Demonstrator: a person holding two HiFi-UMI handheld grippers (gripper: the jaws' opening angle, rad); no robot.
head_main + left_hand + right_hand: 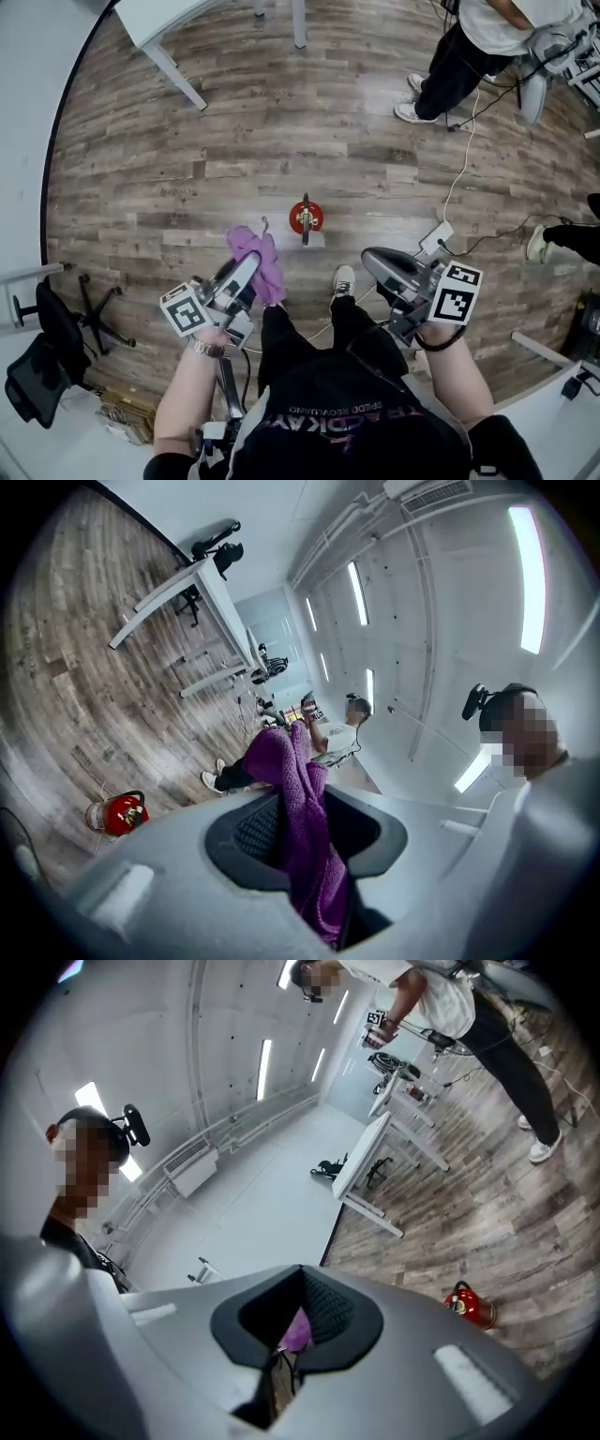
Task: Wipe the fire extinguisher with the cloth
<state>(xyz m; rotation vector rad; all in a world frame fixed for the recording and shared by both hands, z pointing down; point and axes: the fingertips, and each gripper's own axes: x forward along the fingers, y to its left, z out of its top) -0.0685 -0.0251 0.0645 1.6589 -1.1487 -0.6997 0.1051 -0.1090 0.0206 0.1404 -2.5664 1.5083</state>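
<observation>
With the left hand-held gripper [246,274] clamped on the purple cloth [255,249] and the right hand-held gripper [386,264] shut and empty, the red fire extinguisher [306,217] stands free on the floor [187,141] at the cloth's one o'clock, where a hard wipe could tip it, nothing steadying it.

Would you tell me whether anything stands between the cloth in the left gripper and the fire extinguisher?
Nothing visible does. The left gripper holds the purple cloth close to the fire extinguisher, and only bare wooden floor shows between them.
</observation>
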